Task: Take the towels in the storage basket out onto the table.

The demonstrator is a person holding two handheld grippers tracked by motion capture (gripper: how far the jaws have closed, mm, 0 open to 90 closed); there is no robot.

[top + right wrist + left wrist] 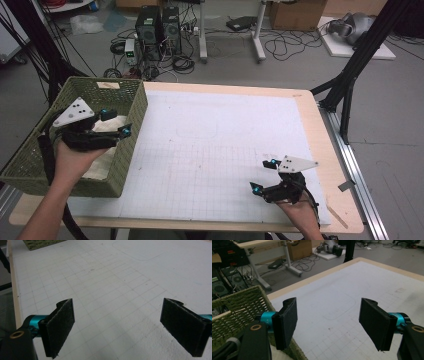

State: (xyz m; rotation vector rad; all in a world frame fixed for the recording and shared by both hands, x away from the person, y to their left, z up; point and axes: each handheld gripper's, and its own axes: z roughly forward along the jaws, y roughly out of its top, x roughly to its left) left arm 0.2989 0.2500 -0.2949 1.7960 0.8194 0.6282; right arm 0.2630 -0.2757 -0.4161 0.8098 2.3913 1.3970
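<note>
Both grippers wide, empty; left gripper [116, 122] over green basket [131, 95] at 9 o'clock; right gripper [264, 175] at 5 o'clock over gridded mat [220, 150]; no readable writing.

right gripper [117, 327]: seen from behind along its own two black jaws, which rise from the bottom corners of the view
jaws: spread wide apart, nothing between them
pads [61, 325]: dark, fuzzy felt-like faces turned toward each other; the other pad sits at the right edge
jaw mounts [33, 320]: teal metal behind each pad, clearest at the left
brass ring [17, 334]: set in the black body at the lower left
mat [112, 285]: white, ruled in a faint grid, lightly smudged, with a thin rounded outline drawn near the top
table edge [13, 290]: pale wood strip along the left
basket [40, 243]: green woven corner at the top left, resting on the mat, well apart from the jaws
</note>
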